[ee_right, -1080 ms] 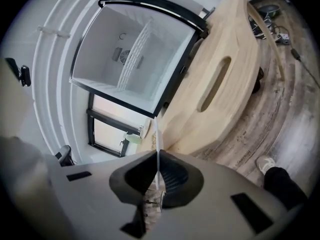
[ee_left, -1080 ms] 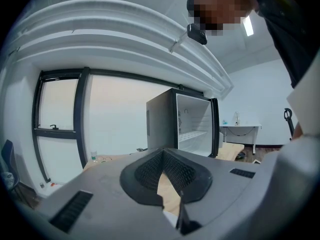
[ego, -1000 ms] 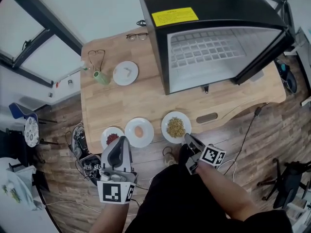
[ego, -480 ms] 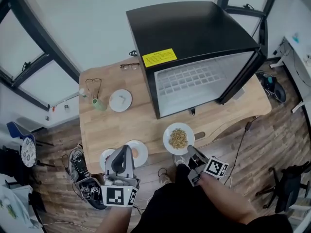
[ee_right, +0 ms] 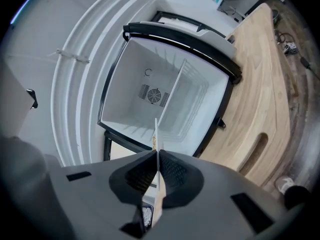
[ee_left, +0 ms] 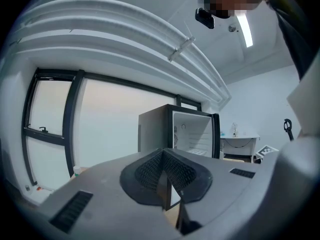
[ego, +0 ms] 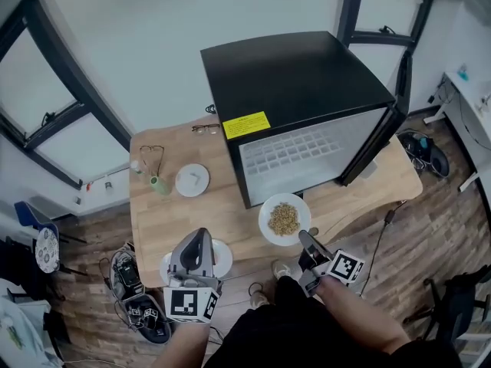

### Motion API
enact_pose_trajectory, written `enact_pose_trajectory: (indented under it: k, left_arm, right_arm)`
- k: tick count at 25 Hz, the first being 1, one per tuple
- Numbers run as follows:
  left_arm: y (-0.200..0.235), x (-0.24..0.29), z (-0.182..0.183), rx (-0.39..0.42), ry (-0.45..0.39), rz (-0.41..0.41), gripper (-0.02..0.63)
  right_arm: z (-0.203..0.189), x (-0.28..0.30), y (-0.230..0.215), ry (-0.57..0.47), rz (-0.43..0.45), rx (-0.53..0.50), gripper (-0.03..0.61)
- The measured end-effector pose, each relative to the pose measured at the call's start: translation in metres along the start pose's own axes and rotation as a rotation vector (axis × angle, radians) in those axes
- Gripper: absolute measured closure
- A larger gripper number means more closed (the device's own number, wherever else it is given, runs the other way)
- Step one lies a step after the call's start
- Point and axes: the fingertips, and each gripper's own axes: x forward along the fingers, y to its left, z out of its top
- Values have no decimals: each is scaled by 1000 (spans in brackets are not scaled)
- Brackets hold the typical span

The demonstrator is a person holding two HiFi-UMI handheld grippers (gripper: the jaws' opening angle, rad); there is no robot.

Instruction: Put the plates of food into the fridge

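A: Right claw (ego: 304,241)?
B: Clenched on the rim of the grain plate (ego: 285,219), which is held over the tabletop (ego: 230,215) just in front of the open fridge (ego: 299,90)
A: Left claw (ego: 199,238)?
B: Closed, nothing in it, hanging over another plate (ego: 223,257) at the tabletop's near edge

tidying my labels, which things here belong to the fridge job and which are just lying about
Job: fridge, open; plate of yellowish food in the right tongs; white plate and second white plate beside the left tongs.
Lying about: green cup, glasses, second glasses; far small plate, unsure.
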Motion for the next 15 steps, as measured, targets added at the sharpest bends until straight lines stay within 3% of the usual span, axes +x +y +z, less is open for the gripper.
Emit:
enact_pose_trajectory:
  k: [7, 15]
  left_arm:
    - [6, 17, 35, 6, -60, 23, 611]
    - [25, 28, 52, 18, -80, 71, 611]
  right_arm:
    - [44, 20, 21, -36, 50, -51, 545]
    - [82, 59, 29, -72, 75, -30, 545]
